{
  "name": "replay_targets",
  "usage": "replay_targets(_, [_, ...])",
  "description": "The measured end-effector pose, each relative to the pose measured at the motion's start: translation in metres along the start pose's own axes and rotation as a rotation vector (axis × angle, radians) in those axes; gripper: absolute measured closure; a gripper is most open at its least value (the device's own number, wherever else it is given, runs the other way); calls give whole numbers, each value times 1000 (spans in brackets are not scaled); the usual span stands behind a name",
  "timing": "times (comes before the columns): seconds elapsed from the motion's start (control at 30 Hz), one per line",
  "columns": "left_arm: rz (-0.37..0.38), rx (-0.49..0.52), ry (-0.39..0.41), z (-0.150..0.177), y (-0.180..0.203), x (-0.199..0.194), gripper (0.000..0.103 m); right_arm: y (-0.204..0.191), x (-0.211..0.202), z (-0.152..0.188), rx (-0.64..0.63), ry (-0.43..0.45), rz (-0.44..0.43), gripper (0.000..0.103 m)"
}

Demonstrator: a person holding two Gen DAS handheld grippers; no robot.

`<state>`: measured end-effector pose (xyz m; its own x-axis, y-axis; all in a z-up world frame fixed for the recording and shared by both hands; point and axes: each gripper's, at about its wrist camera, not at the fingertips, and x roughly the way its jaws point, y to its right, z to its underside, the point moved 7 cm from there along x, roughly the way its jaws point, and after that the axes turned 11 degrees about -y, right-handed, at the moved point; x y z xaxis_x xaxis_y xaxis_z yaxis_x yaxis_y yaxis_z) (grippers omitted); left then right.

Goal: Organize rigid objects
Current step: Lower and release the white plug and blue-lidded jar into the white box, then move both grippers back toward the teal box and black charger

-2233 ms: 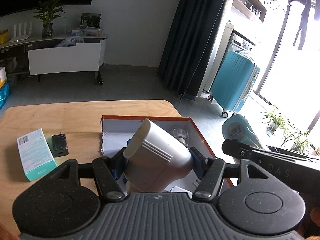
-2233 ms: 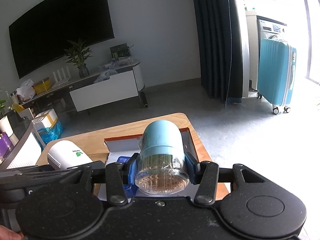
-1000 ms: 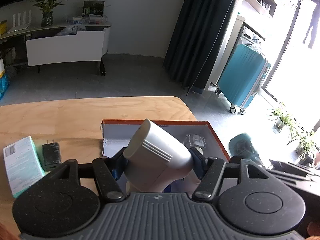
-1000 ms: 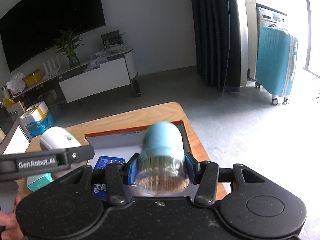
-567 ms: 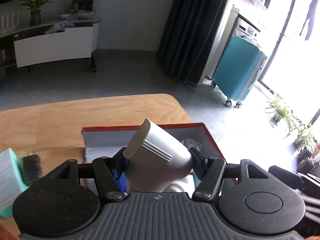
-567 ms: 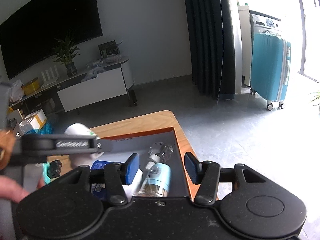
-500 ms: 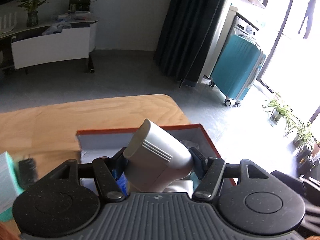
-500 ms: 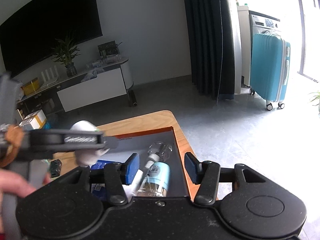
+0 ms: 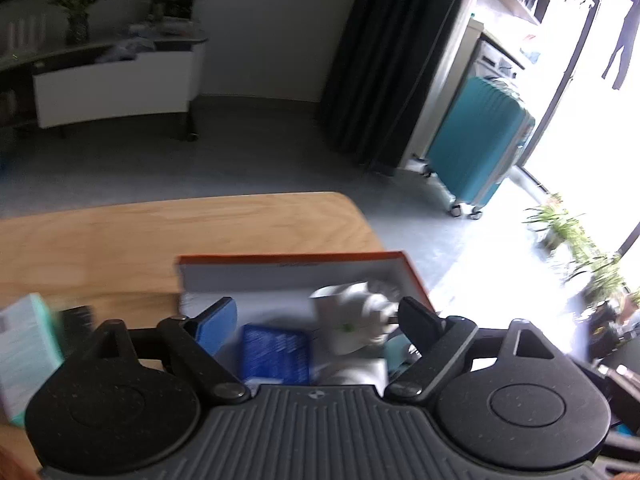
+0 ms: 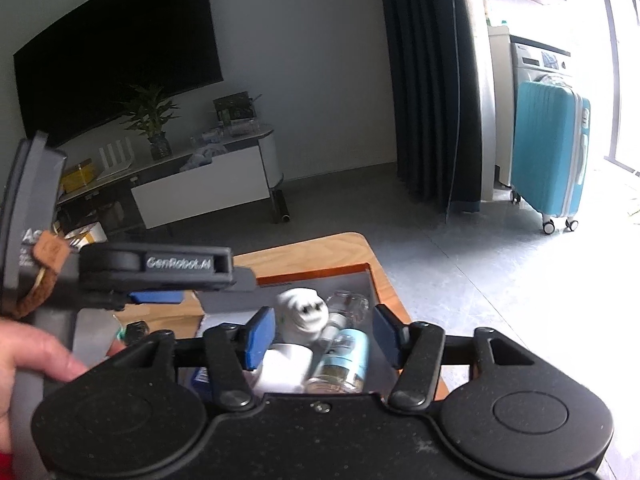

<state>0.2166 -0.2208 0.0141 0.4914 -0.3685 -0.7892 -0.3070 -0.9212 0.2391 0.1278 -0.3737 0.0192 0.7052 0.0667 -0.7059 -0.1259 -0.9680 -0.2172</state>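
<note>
2 tongs apart, just widened, empty | blue packet (image 9: 276, 354) left view only

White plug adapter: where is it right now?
In the orange-rimmed box, right wrist view, centre: white plug adapter lies prongs-up, left of the blue-capped jar.

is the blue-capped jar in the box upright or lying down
Lying down: the blue-capped jar rests on its side inside the box, beside the white object.

text: "GenRobot.AI", slightly blurred | on: left gripper (image 10: 160, 296) side
</note>
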Motion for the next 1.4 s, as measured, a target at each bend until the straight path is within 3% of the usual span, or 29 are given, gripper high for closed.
replay_targets(0.2, [-80,-21,-6,16,-20,-24,6,-21,-3,1,-32,-8,-13,25])
replay_targets(0.63, [-187,-122,25,42,-70,-66,3,-76,-3,5,-116,-31,-88,20])
replay_targets(0.93, [-211,-195,39,54,-100,-81,3,-115,5,9,-171,-59,-133,20])
replay_targets(1.4, [-246,-311,30,89,-150,-91,2,-138,12,22,-216,-91,-162,20])
